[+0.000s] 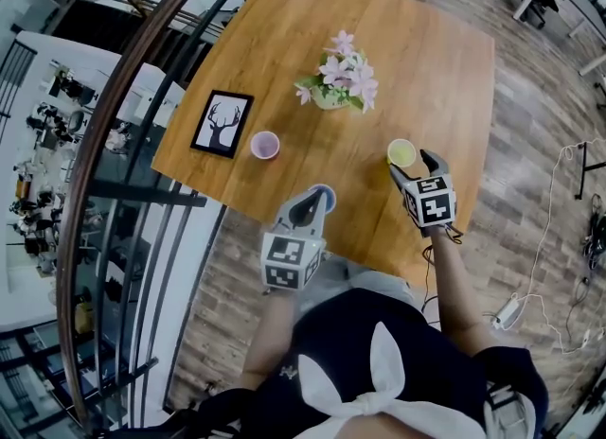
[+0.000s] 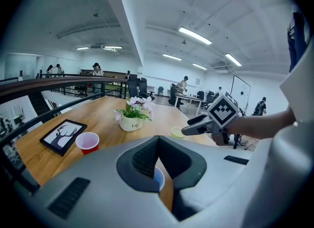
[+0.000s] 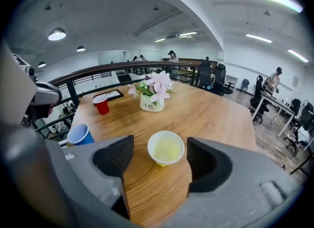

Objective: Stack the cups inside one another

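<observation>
Grainy wooden table [image 1: 426, 68], round yellow cup [image 1: 401, 152]

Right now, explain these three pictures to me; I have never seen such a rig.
No robot here: a person holds a grasping tool in each hand. The top-down picture comes from a camera on the person's head. The other two come from cameras riding on the tools, looking along their jaws. On the table are a flower pot, a deer picture, a red cup, a blue cup and a yellow cup. The left tool has its jaws together and holds nothing; the blue cup shows just beyond them. The right tool is open, with the yellow cup just ahead, in line with the gap, untouched.
</observation>
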